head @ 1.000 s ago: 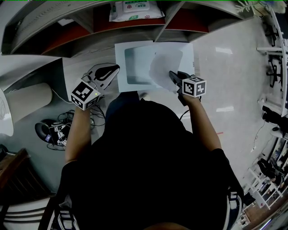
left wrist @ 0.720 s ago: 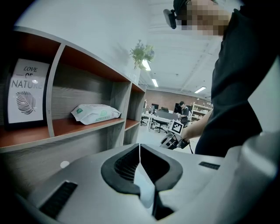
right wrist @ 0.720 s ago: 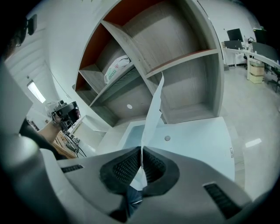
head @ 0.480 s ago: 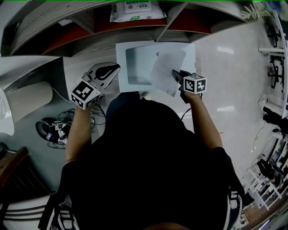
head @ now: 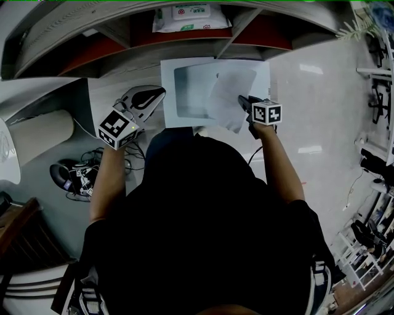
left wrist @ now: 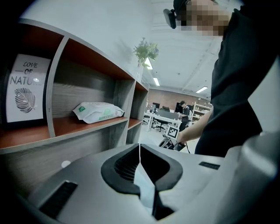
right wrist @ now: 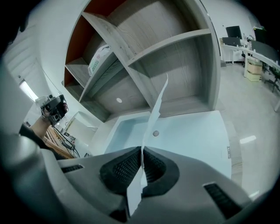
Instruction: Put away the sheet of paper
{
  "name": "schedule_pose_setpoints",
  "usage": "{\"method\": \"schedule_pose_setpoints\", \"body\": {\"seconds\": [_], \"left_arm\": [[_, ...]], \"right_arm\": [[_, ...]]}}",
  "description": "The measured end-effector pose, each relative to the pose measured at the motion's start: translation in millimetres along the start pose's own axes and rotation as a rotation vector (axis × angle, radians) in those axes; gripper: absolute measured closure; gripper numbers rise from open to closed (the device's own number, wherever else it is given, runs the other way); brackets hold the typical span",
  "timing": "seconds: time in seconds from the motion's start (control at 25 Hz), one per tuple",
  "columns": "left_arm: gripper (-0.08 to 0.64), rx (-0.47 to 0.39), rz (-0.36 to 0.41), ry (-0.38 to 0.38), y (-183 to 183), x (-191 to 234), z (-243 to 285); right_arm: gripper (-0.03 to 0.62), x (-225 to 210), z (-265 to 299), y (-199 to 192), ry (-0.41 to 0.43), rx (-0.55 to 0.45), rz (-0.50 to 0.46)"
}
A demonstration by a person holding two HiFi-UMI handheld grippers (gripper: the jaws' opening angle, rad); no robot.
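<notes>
A thin white sheet of paper (head: 229, 92) hangs over a shallow white box (head: 184, 114) on the floor in front of the shelf unit. My right gripper (head: 241, 99) is shut on the sheet's near edge. In the right gripper view the sheet (right wrist: 156, 109) stands edge-on between the closed jaws of my right gripper (right wrist: 142, 151), above the box (right wrist: 197, 140). My left gripper (head: 159, 92) is held left of the box, apart from it. In the left gripper view my left gripper (left wrist: 140, 146) has its jaws together and grips nothing.
The wooden shelf unit (head: 123, 37) stands just behind the box, with a pack of wipes (head: 191, 17) in one compartment. A framed print (left wrist: 25, 87) leans in another. Cables and a dark object (head: 77, 178) lie on the floor at the left.
My right gripper has sunk toward the box with the sheet, which now hangs further over the box's opening. The left gripper has stayed where it was.
</notes>
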State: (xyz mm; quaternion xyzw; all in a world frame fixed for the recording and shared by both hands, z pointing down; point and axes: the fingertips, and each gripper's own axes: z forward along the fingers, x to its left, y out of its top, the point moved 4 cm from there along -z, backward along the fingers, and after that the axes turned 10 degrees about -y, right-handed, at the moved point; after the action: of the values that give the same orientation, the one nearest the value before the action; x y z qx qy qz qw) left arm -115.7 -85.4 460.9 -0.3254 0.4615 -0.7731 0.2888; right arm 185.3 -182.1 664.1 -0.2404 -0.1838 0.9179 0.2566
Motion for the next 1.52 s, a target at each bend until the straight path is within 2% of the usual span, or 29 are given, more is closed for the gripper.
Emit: {"method": "schedule_pose_setpoints", "body": {"seconds": [0.44, 1.52], "left_arm": [[0.537, 0.009, -0.007, 0.009, -2, 12, -5], [0.537, 0.03, -0.048, 0.036, -15, 41, -22]], "right_arm": [[0.578, -15, 26, -3, -0.005, 0.057, 0.031], [0.578, -35, 86, -10, -0.05, 0.178, 0.012]]}}
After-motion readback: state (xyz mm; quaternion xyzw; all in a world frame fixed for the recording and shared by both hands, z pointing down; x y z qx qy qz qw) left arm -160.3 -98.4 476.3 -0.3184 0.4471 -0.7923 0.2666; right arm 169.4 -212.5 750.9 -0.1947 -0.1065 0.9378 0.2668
